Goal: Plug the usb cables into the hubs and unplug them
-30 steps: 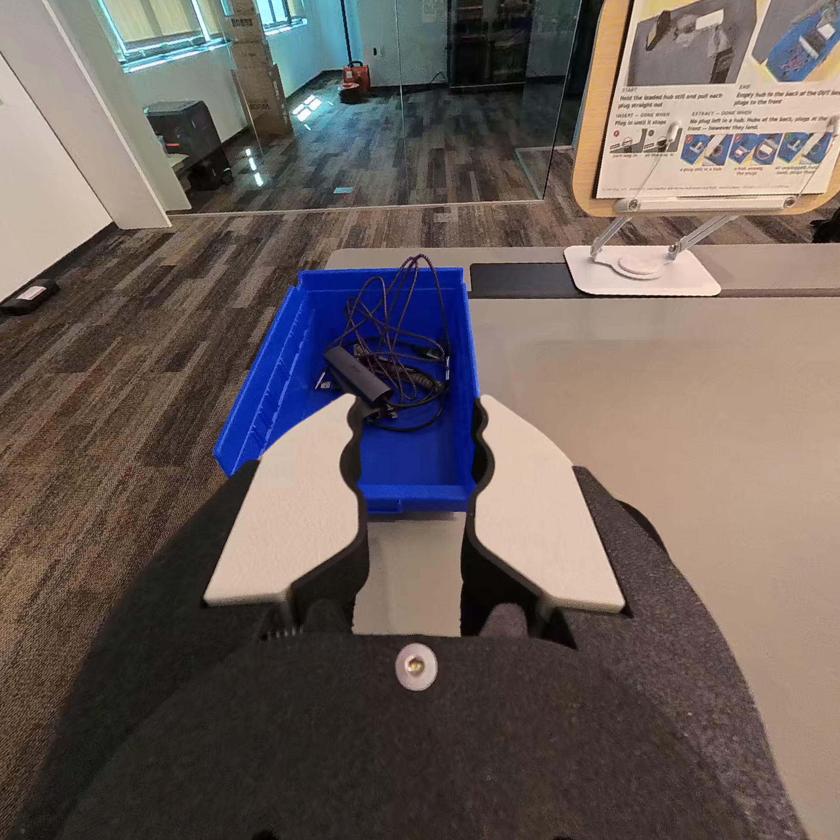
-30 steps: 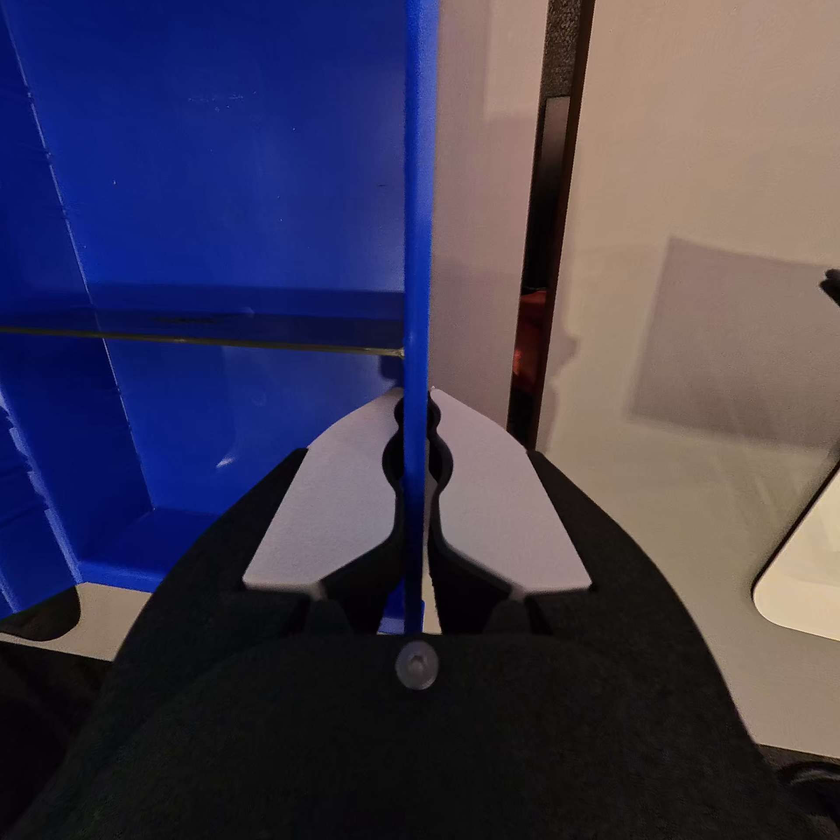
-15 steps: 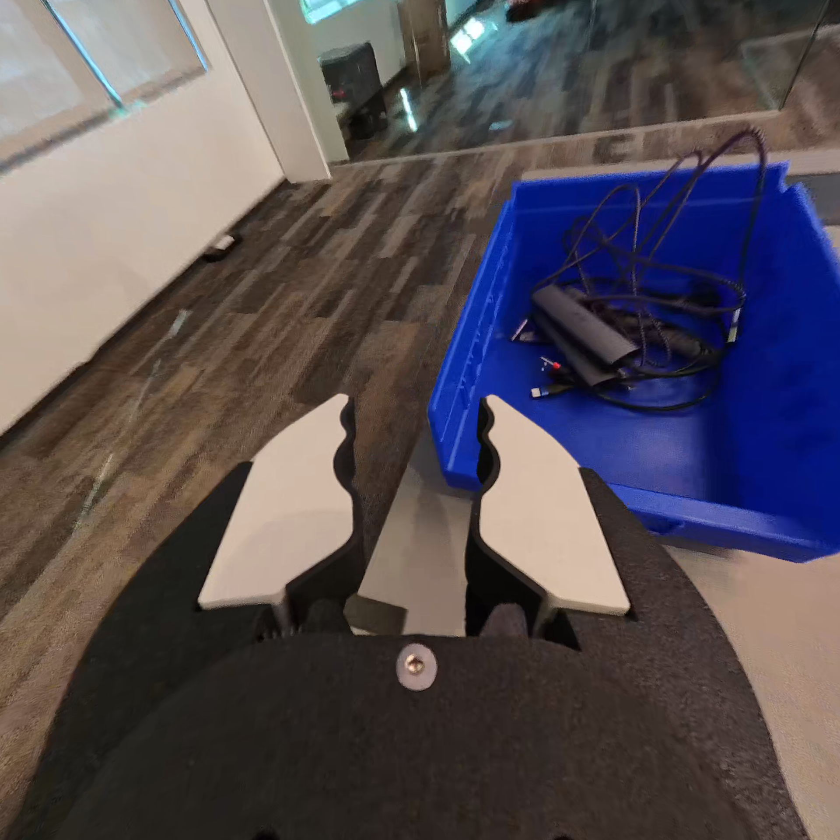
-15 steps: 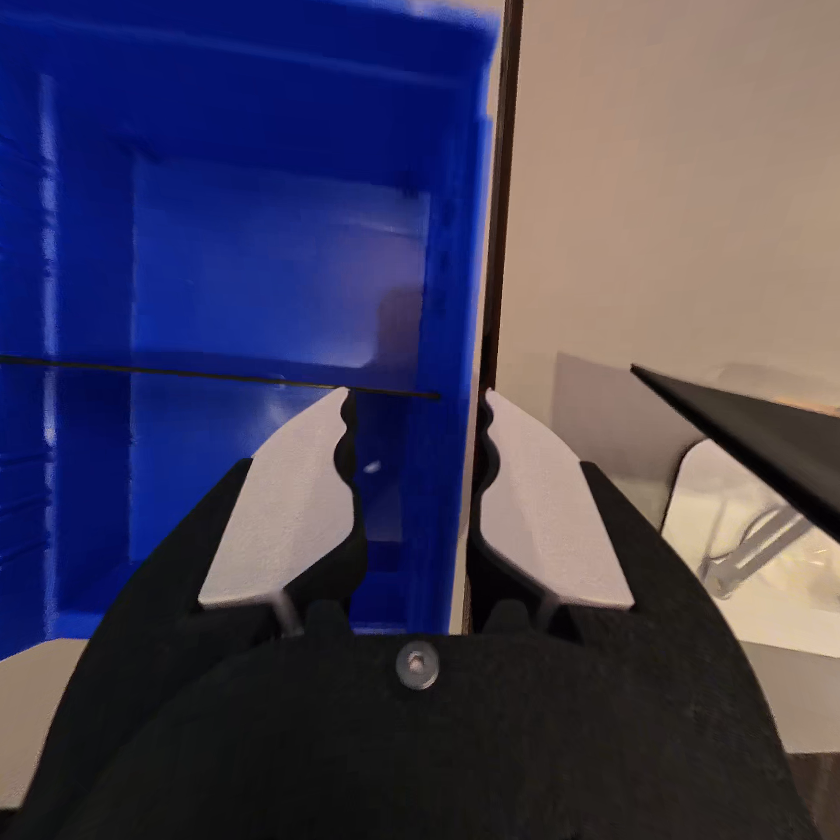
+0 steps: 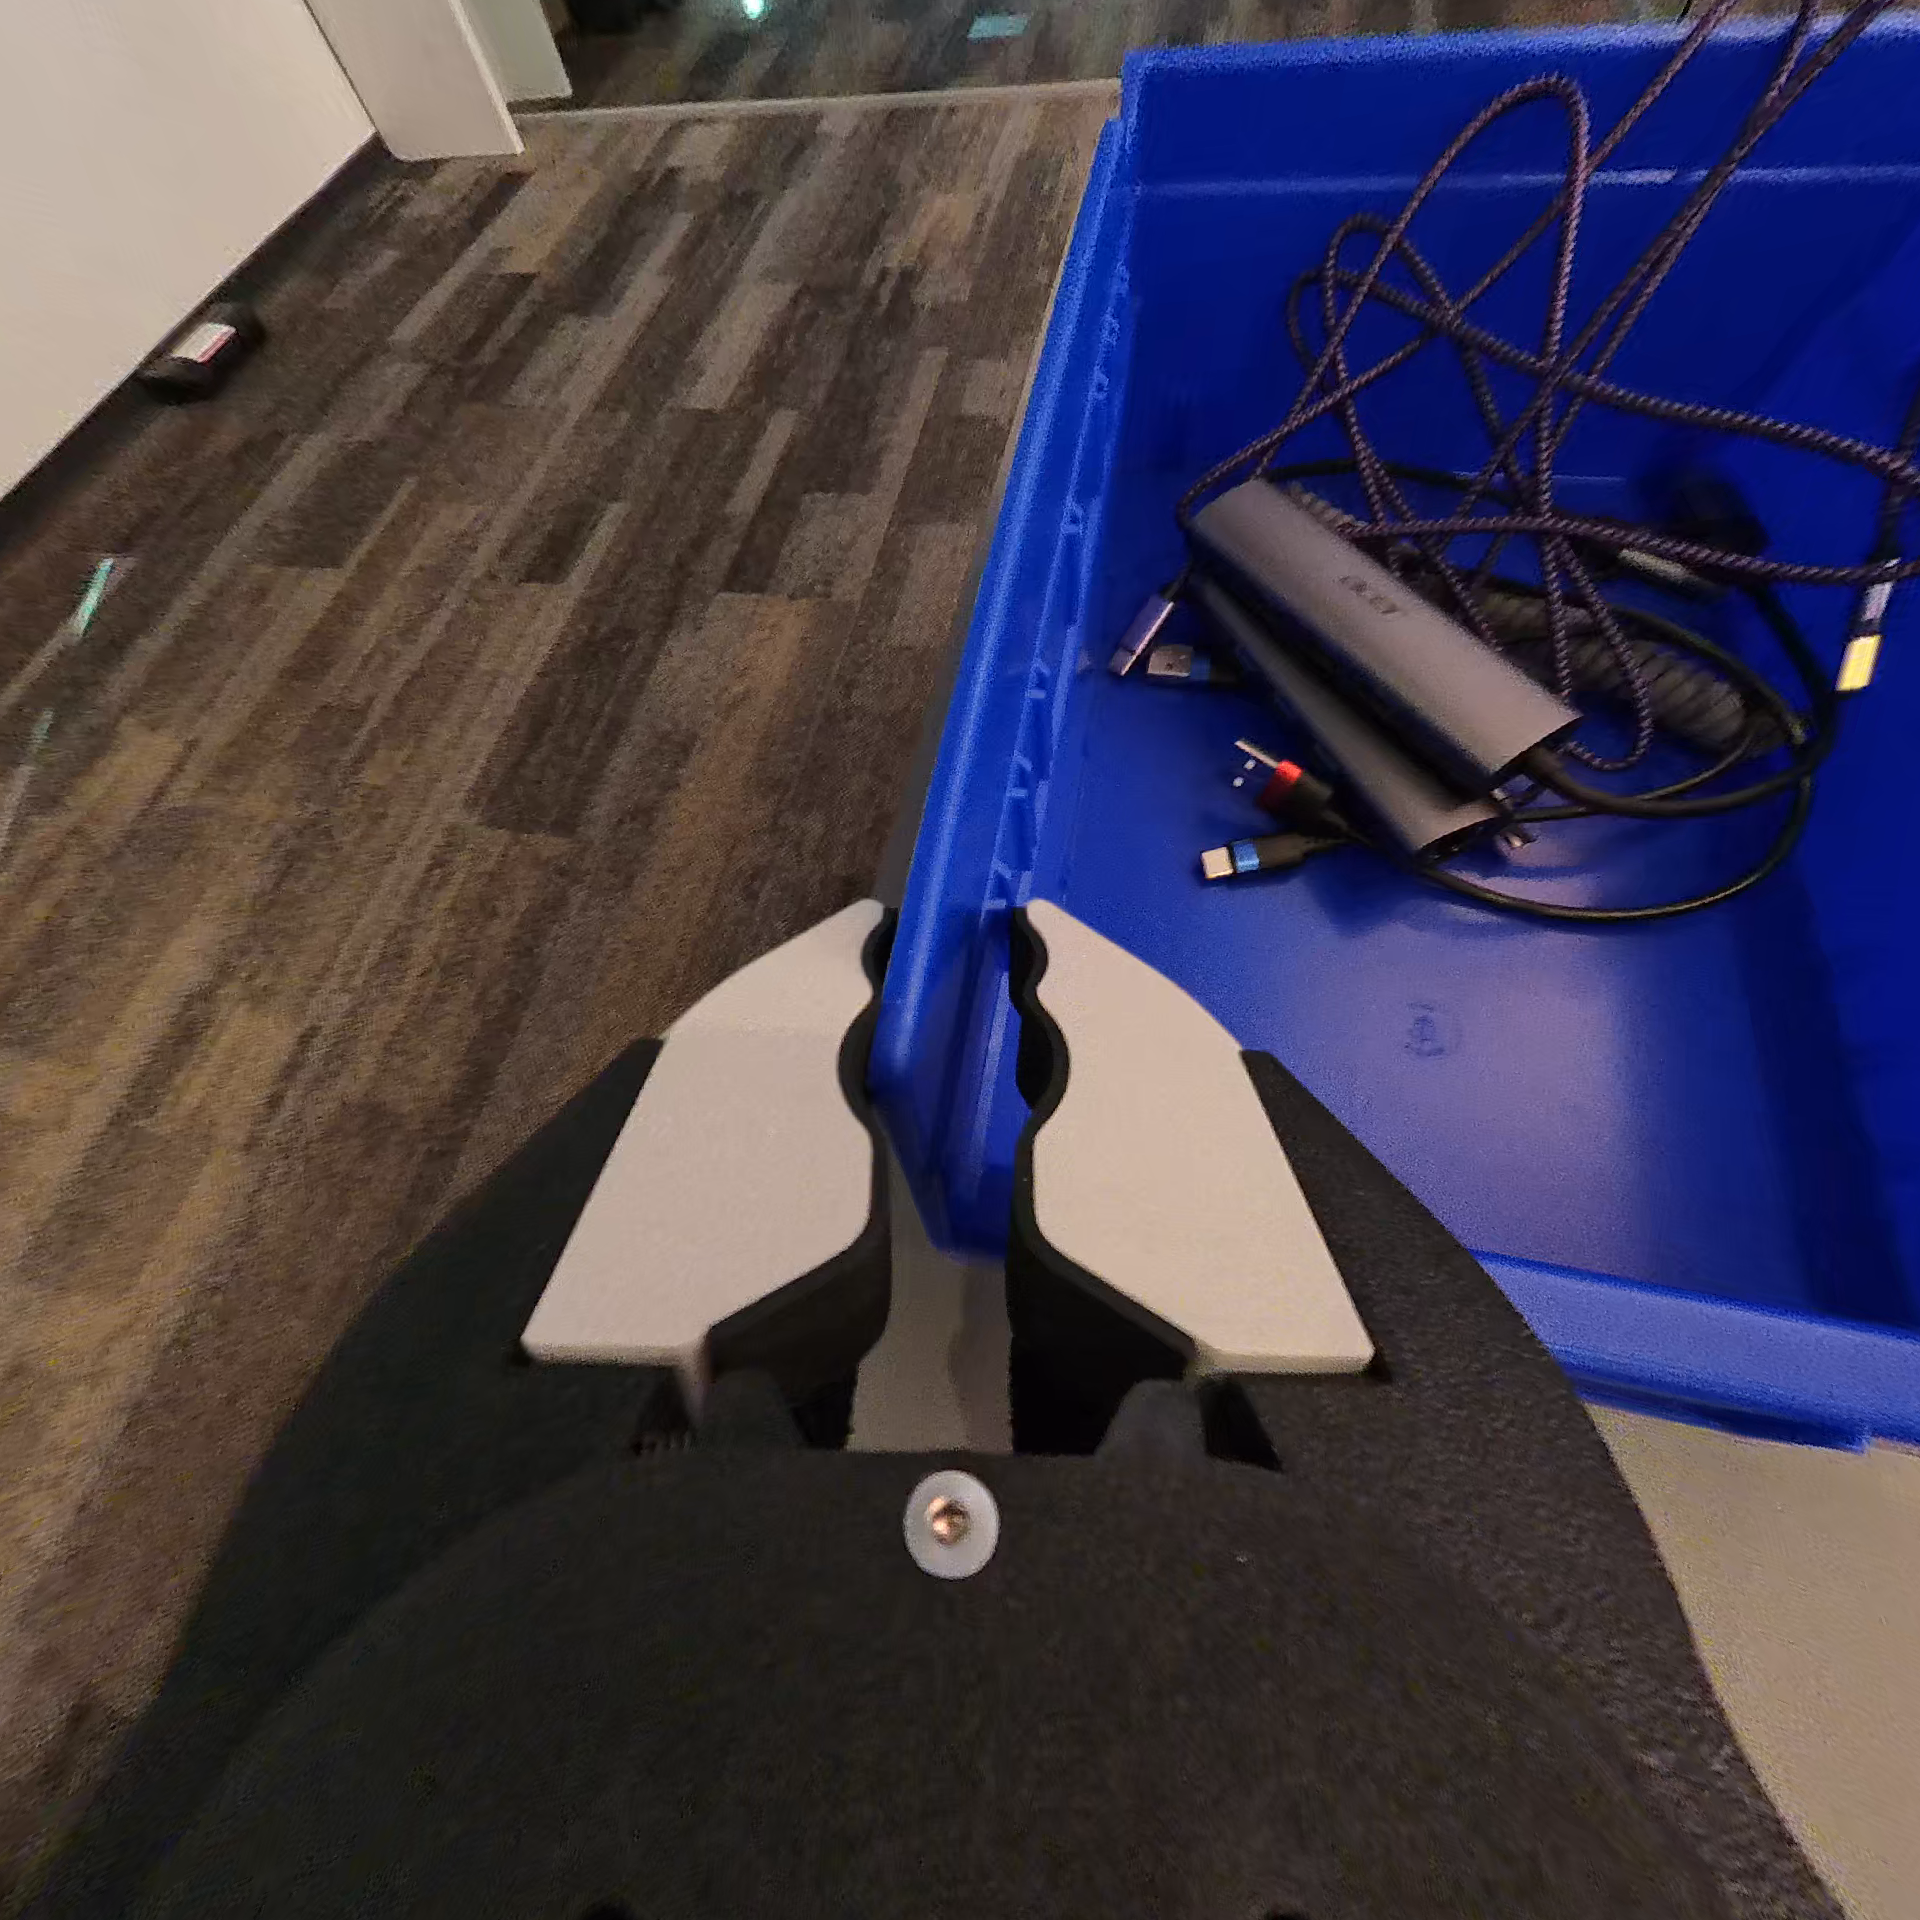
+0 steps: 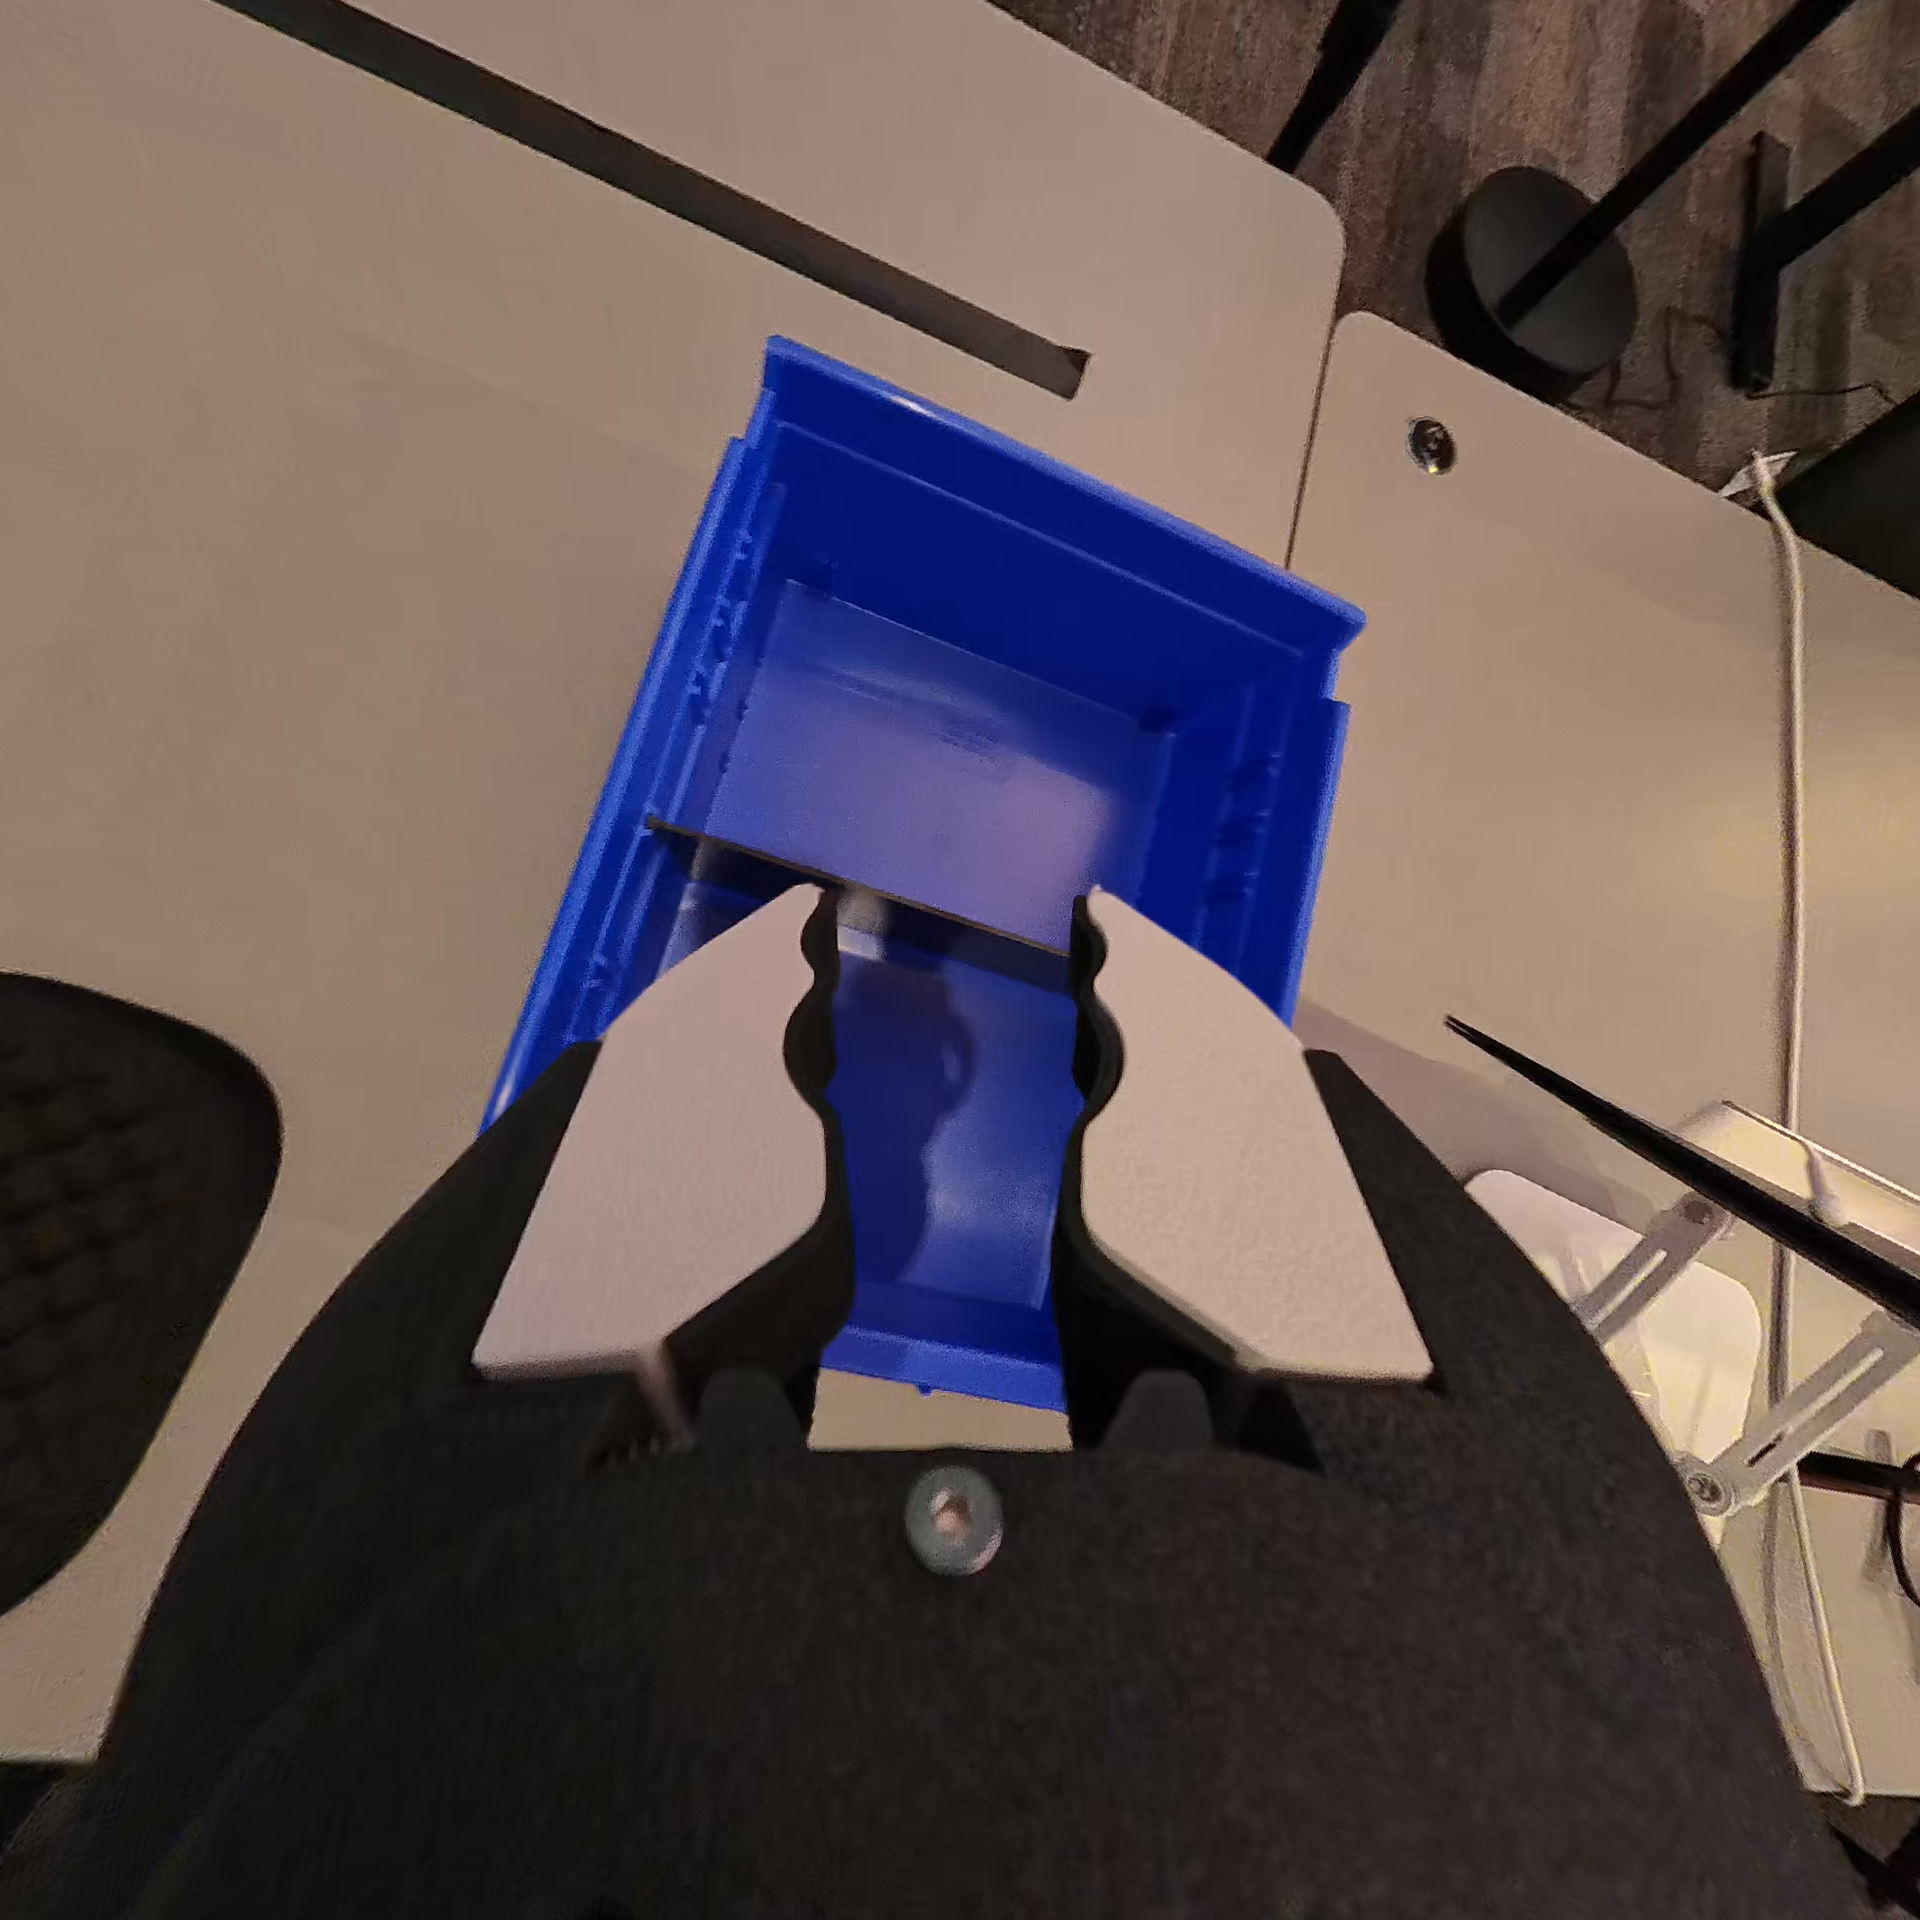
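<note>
A blue bin (image 5: pixel 1049 582) holds two grey USB hubs (image 5: pixel 1392 634) stacked side by side, a tangle of dark braided cables (image 5: pixel 1507 343) and loose plugs, one red (image 5: pixel 1283 779) and one blue (image 5: pixel 1247 860). My left gripper (image 5: pixel 948 920) straddles this bin's left wall at the near corner, one finger outside and one inside, shut on the wall. My right gripper (image 6: pixel 945 909) is open and empty, well above a second blue bin (image 6: pixel 1039 540). That bin is empty and has a thin divider (image 6: pixel 727 847) across it.
The bin with the cables sits at the table's left edge, with carpeted floor (image 5: pixel 416 623) beyond it. The empty bin stands on the beige table (image 6: pixel 312 520). A white stand (image 6: pixel 1662 1351) and a white cable (image 6: pixel 1792 831) lie to its right, a black chair (image 6: pixel 104 1195) to its left. Spacing between my two grippers at the tips: around 100 cm.
My left gripper moved from in front of the bin to its near-left corner and closed on the wall. My right gripper let go of the empty bin's wall, opened and rose above it.
</note>
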